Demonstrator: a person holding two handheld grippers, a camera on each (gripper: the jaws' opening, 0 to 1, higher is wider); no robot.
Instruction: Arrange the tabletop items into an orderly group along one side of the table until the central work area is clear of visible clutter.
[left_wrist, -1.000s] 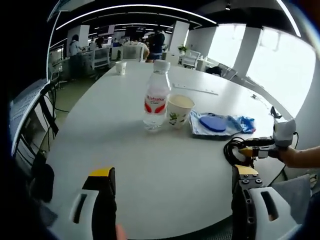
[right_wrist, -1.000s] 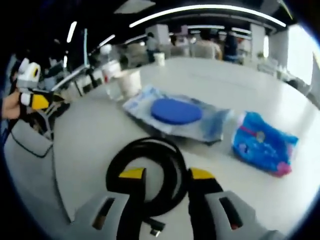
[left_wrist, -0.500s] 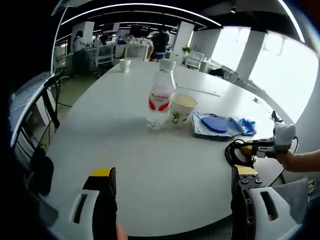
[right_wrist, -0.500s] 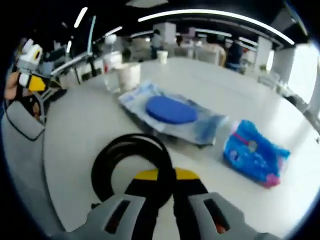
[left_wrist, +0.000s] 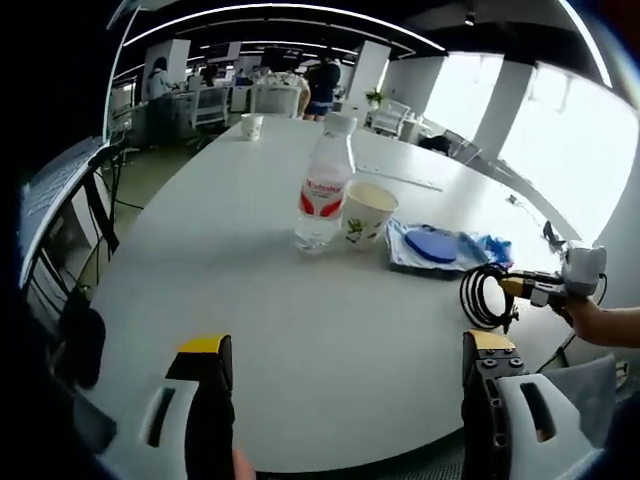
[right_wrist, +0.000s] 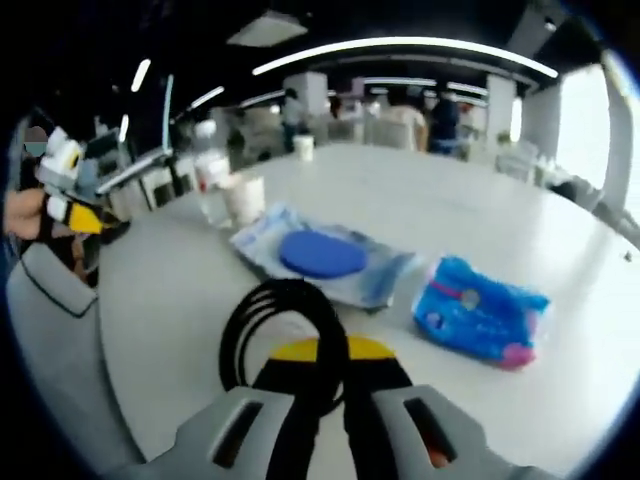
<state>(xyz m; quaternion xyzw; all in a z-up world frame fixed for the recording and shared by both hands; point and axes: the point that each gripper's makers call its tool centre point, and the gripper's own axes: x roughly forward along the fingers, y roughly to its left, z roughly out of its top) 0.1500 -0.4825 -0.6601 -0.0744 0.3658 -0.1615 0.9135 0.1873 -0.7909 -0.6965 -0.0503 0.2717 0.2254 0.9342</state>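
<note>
A coiled black cable (right_wrist: 262, 322) hangs from my right gripper (right_wrist: 328, 350), which is shut on it and holds it just above the white table (right_wrist: 150, 290). In the left gripper view the cable coil (left_wrist: 482, 295) stands upright at the table's right edge, pinched by the right gripper (left_wrist: 528, 287). Beyond it lie a blue disc in a clear bag (right_wrist: 322, 254) and a blue packet (right_wrist: 478, 312). A water bottle (left_wrist: 322, 190) and a paper cup (left_wrist: 368, 213) stand together mid-table. My left gripper (left_wrist: 347, 350) hovers open over the near edge, holding nothing.
A second small cup (left_wrist: 252, 125) stands at the far end of the table, and a flat sheet (left_wrist: 400, 178) lies beyond the paper cup. Office chairs, desks and people fill the background. The left gripper (right_wrist: 65, 200) appears at the left of the right gripper view.
My right gripper closed on the black cable and lifted the coil off the table, so it now stands upright. The left gripper stayed open and nearly still.
</note>
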